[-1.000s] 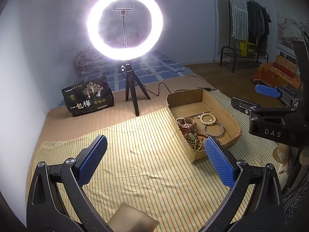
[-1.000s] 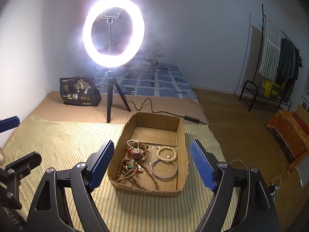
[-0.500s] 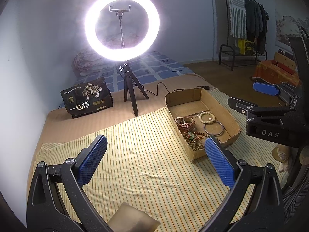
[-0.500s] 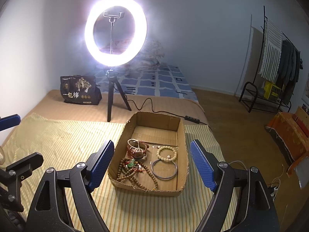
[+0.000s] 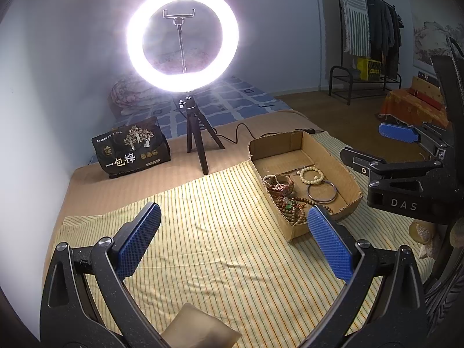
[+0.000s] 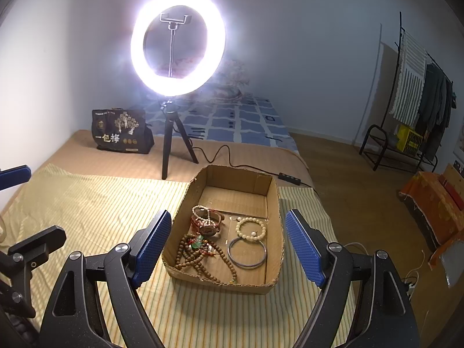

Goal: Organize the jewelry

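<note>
A: What changes over the last second?

B: Barely anything. Both tools drift slightly, nothing gets picked up. Left tool (image 5: 233, 239) stays spread apart, empty; right tool (image 6: 227, 245) too.

A: Jewelry?

B: All inside the cardboard box (image 6: 274, 203), straight ahead of the right tool: brown bead strand (image 6: 200, 258), cream bracelet (image 6: 250, 228), metal bangle (image 6: 246, 253), red-cord bundle (image 6: 207, 221). Striped cloth (image 5: 217, 232) is bare.

A: Meaning?

B: Either sorted already or waiting to be laid out.

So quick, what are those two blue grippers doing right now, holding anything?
Left gripper: open, holding nothing, over the striped cloth.
Right gripper: open, holding nothing, facing the cardboard box.
</note>
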{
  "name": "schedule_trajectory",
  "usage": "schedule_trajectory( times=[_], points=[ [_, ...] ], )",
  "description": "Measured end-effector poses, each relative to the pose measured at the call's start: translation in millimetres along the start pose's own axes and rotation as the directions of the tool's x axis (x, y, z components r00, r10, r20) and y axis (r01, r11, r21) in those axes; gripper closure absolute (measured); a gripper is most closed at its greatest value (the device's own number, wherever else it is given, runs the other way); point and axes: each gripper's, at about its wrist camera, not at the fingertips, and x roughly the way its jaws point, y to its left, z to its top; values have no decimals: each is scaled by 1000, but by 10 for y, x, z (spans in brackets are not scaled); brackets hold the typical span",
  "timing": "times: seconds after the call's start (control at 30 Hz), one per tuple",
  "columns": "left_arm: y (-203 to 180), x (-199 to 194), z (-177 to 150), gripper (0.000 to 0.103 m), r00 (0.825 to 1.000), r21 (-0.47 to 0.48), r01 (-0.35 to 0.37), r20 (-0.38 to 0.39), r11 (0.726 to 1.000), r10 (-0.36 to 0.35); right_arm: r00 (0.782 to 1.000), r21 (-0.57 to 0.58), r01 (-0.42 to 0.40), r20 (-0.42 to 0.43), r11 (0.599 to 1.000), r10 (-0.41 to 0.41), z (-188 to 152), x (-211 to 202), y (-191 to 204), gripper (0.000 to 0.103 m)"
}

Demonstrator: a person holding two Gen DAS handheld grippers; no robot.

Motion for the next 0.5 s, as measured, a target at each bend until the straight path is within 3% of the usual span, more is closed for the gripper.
schedule_trajectory(
  times=[0.5],
  points=[
    [10,3,3,0,1000,-7,0,-4,1000,0,1000,-15,0,-8,1000,0,-19,17,20,22]
  ],
)
